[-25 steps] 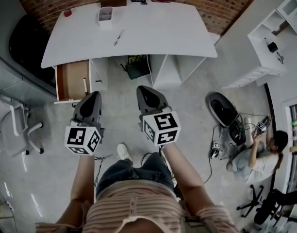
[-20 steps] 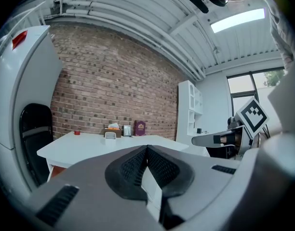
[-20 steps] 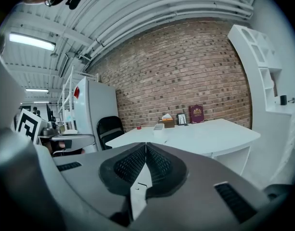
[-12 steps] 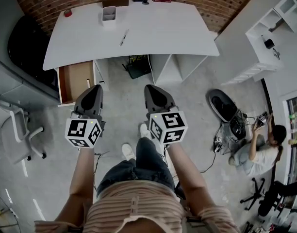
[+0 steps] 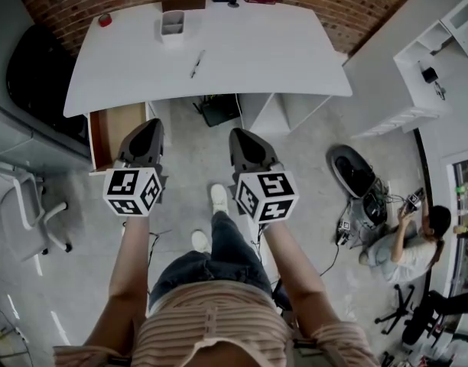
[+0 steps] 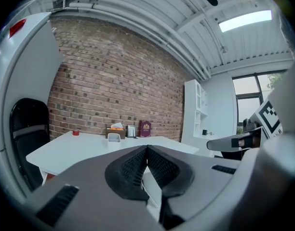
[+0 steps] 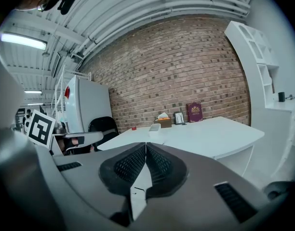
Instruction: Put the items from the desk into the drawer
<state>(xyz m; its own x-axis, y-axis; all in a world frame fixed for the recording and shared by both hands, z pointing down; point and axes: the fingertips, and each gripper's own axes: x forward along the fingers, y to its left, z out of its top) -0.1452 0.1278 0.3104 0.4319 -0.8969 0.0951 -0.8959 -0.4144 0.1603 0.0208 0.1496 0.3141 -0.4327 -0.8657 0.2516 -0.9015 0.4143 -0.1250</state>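
We hold the left gripper point(image 5: 147, 125) and the right gripper point(image 5: 240, 134) at mid-frame, each with its jaws pressed together on nothing. Above them, the white desk point(image 5: 257, 52) carries a pen point(image 5: 196, 63), a white organiser cup point(image 5: 172, 26) and a small red object point(image 5: 105, 20). The drawer point(image 5: 118, 128) stands open at left, under the desk's edge.

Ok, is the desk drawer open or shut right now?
Open. The head view shows the drawer pulled out below the desk's left end, brown inside exposed. Its contents cannot be told.
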